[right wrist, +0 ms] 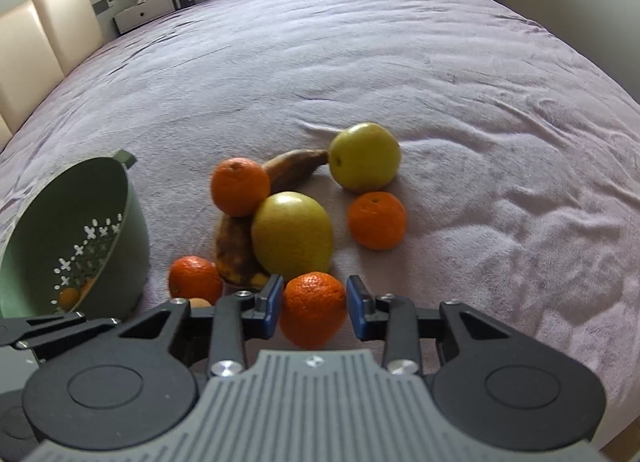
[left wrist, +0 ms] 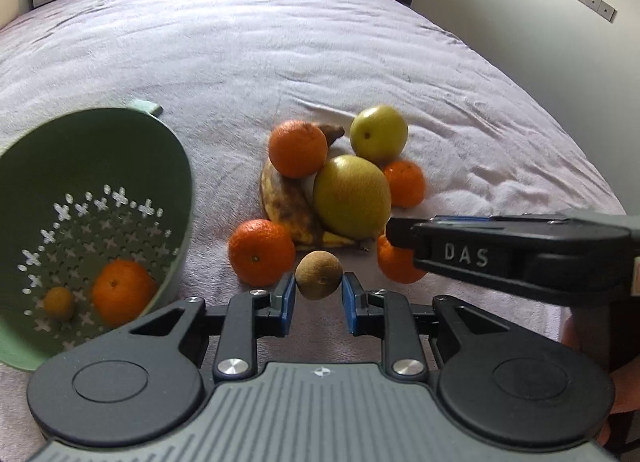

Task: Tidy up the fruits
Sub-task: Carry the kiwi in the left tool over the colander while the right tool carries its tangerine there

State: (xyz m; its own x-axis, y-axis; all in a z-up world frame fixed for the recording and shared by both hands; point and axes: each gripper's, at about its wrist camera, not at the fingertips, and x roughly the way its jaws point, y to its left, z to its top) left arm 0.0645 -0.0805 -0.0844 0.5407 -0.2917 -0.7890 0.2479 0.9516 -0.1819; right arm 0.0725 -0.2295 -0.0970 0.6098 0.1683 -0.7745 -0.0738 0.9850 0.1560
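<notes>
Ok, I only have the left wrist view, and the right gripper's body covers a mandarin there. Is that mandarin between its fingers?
Observer: Yes, the near mandarin sits between the right gripper pads; whether they press it, I cannot tell.
Operator: And the mandarin behind the big green fruit, touching it?
Observer: No, the far mandarin lies apart from the big green fruit, with blanket showing between.

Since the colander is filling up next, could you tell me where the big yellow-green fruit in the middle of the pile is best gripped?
Grip the big yellow-green fruit across its wide middle, coming down from above. It leans on the banana with an orange touching its upper left, so a side approach would likely knock its neighbours.
</notes>
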